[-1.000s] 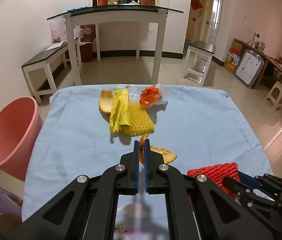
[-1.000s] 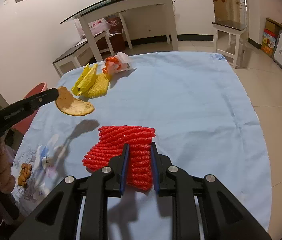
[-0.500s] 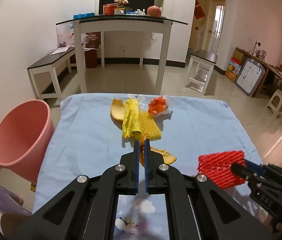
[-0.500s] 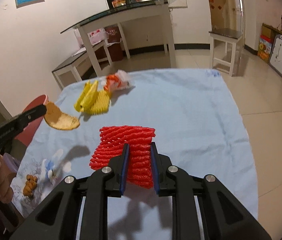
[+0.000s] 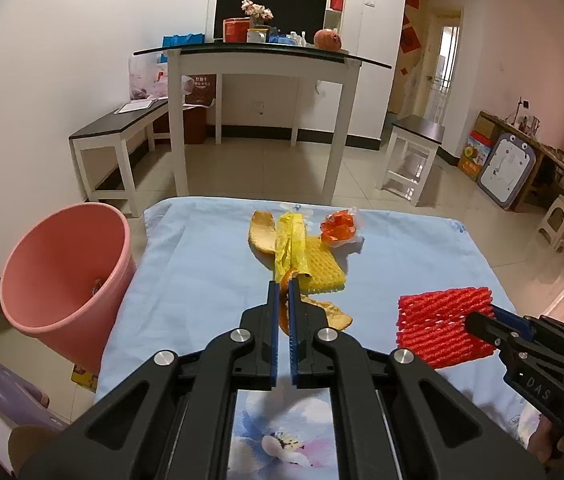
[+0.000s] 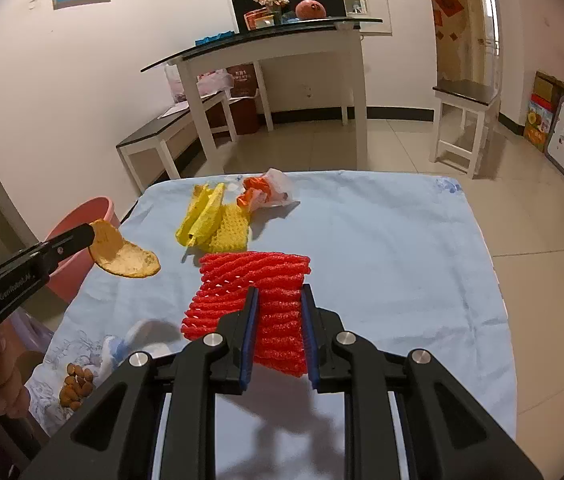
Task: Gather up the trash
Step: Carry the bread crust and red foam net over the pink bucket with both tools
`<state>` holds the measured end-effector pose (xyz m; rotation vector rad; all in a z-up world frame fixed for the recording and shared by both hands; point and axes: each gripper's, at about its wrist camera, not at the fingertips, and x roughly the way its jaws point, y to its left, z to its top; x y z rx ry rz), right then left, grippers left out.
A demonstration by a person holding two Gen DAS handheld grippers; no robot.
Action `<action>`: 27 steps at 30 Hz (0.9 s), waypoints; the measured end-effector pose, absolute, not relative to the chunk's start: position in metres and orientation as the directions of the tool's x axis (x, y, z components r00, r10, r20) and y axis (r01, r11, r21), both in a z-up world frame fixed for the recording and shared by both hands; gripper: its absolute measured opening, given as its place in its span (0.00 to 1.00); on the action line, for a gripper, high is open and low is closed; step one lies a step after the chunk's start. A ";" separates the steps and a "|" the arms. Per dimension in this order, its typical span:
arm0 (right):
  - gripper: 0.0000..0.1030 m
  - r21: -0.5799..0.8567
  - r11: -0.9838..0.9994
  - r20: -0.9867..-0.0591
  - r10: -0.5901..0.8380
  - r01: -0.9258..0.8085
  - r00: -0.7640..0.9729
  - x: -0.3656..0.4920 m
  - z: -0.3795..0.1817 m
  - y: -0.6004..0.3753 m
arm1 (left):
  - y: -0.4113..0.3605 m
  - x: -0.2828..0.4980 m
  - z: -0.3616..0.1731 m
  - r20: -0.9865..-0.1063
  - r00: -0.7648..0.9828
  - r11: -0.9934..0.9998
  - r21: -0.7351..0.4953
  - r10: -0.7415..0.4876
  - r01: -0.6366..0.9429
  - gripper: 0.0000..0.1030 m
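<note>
Left gripper [image 5: 284, 288] pinched orange peel [image 6: 123, 254], right gripper [image 6: 277, 300] clamped red foam net [image 6: 253, 292], both lifted clear for the pink bin [image 5: 61, 272].

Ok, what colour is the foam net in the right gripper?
Red; the foam net shows best in the right wrist view.

You have lifted both loads off the blue cloth [image 6: 382, 240]: your right gripper [image 6: 277, 300] now carries the red foam net [image 6: 257, 280] clear of the cloth, and your left gripper [image 5: 284, 292] has raised the orange peel [image 6: 121, 254] and carried it nearer the pink bin [image 5: 61, 272].
</note>
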<state>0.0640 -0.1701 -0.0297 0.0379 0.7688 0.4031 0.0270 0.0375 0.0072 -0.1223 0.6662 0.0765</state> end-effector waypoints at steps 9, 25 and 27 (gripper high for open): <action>0.19 0.165 0.920 -0.659 0.370 -0.354 0.655 0.066 -0.022 -0.159 | 0.049 0.024 0.011 -0.608 0.793 0.987 -0.106 0.034 -0.124 0.04; 0.19 0.130 0.889 -0.629 0.417 -0.440 0.656 0.076 -0.002 -0.108 | 0.108 0.011 0.023 -0.560 0.826 0.963 -0.179 0.069 -0.202 0.04; 0.19 0.124 0.880 -0.623 0.429 -0.459 0.654 0.077 0.002 -0.097 | 0.119 0.009 0.024 -0.555 0.827 0.955 -0.189 0.087 -0.227 0.04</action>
